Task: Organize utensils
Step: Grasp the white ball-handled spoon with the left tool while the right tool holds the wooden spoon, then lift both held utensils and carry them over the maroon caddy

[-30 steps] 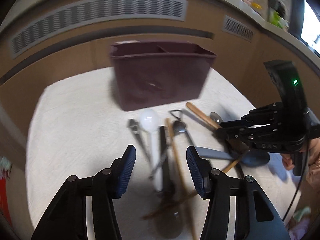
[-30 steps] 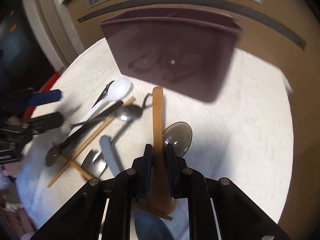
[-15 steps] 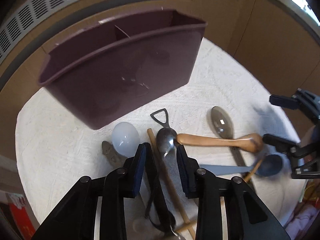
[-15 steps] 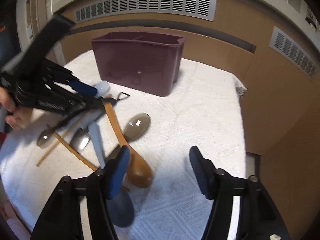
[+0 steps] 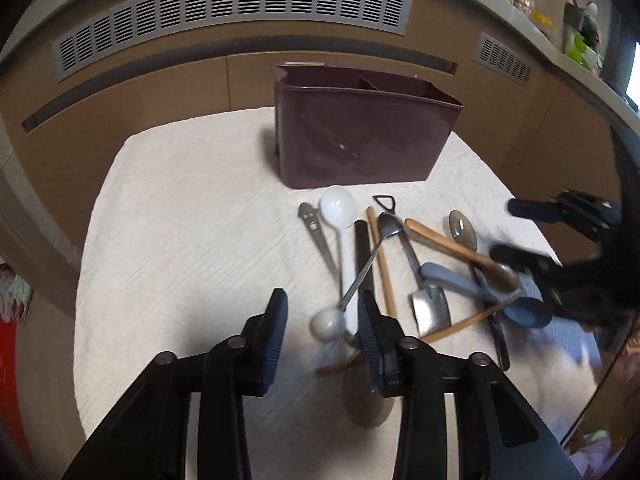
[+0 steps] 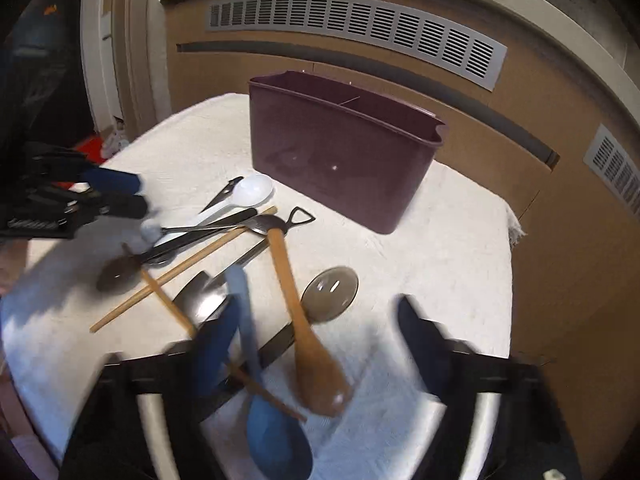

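The right claw (image 6: 316,340) smears with motion in its own view, both fingers (image 6: 218,340) soft-edged as the jaws close, nothing between them. In the left wrist view that right claw is cut by the picture's edge and streaked. The blue spoon (image 6: 276,440) blurs at its bowl, its handle partly under the wooden spoon (image 6: 304,320). The left claw (image 5: 322,336) opens over a metal spoon (image 5: 360,268), whose round white end (image 5: 329,323) is hazy; a dark bowl (image 5: 366,400) beyond sits half hidden behind the finger. Inside the maroon caddy (image 5: 360,140), the compartments lie out of sight. Shelf clutter (image 5: 576,36) at far right is too small to tell.
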A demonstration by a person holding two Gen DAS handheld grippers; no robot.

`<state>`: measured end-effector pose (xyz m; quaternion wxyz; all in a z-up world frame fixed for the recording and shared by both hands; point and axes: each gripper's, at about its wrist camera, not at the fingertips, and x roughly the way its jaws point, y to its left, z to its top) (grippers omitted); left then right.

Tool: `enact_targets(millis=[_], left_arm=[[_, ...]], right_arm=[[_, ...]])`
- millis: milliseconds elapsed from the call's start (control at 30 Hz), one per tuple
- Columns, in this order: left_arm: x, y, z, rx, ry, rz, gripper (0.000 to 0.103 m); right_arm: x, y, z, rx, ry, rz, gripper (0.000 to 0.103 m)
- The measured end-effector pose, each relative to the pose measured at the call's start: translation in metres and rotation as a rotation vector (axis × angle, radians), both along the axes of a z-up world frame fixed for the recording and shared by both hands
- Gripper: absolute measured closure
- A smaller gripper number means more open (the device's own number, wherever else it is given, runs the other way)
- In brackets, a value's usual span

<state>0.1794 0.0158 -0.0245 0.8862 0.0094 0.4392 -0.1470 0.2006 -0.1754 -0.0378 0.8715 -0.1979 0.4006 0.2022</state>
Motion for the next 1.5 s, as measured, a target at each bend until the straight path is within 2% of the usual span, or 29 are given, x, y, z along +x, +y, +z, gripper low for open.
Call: enact_targets(millis=[33, 67, 100, 233, 300, 367, 400, 467, 533, 600, 667, 833, 933, 1067, 1100, 1233, 1500], left_arm=[[-0.003, 0.005, -0.001, -0.002, -0.006, 0.002, 0.041], [-0.007, 0.007, 0.0, 0.008, -0.028, 0.011, 0.026], [-0.012, 0.009, 0.002, 0.022, -0.051, 0.015, 0.019], [-0.018, 0.011, 0.007, 0.051, -0.08, 0.003, 0.017], [-0.012, 0.005, 0.006, 0.046, -0.071, -0.007, 0.015], [-0.008, -0.003, 0.006, 0.046, -0.072, -0.025, 0.015], [-0.004, -0.009, 0.005, 0.047, -0.071, -0.04, 0.015], [0.002, -0.017, 0.003, 0.039, -0.067, -0.076, 0.019], [0.005, -0.022, 0.0, 0.037, -0.052, -0.099, 0.032], [0.004, -0.024, -0.005, 0.033, -0.03, -0.111, 0.052], [0.001, -0.02, -0.009, 0.019, -0.019, -0.091, 0.061], [0.001, -0.009, -0.021, 0.013, 0.012, -0.003, 0.061], [0.004, -0.011, -0.029, 0.002, 0.035, 0.006, 0.062], [0.009, -0.013, -0.031, -0.007, 0.01, 0.024, 0.081], [0.009, -0.011, -0.031, -0.017, 0.003, 0.031, 0.081], [-0.001, -0.01, -0.009, -0.012, -0.103, 0.053, 0.081], [-0.025, -0.008, 0.061, -0.018, -0.348, 0.07, 0.081]], right_arm=[[0.007, 0.005, -0.004, -0.019, 0.018, 0.014, 0.063], [0.011, 0.009, -0.008, -0.021, 0.043, 0.021, 0.063], [0.016, 0.012, -0.012, -0.008, 0.079, 0.029, 0.063], [0.025, 0.015, -0.028, -0.002, 0.155, 0.012, 0.063], [0.032, 0.013, -0.037, -0.01, 0.184, -0.029, 0.073], [0.032, 0.008, -0.032, 0.005, 0.192, -0.06, 0.094], [0.029, 0.006, -0.03, 0.005, 0.192, -0.069, 0.095], [0.024, -0.001, -0.021, 0.062, 0.202, -0.073, 0.095], [0.017, -0.01, -0.009, 0.105, 0.189, -0.089, 0.095], [0.008, -0.016, 0.001, 0.125, 0.155, -0.108, 0.095], [0.0, -0.022, 0.006, 0.155, 0.148, -0.122, 0.095], [-0.013, -0.027, 0.01, 0.167, 0.099, -0.148, 0.095], [-0.014, -0.027, 0.012, 0.183, 0.096, -0.151, 0.094], [-0.015, -0.024, 0.013, 0.194, 0.09, -0.156, 0.094], [-0.016, -0.023, 0.012, 0.193, 0.088, -0.156, 0.094], [-0.02, -0.022, 0.014, 0.193, 0.068, -0.158, 0.094], [-0.024, -0.026, 0.025, 0.24, 0.038, -0.177, 0.094]])
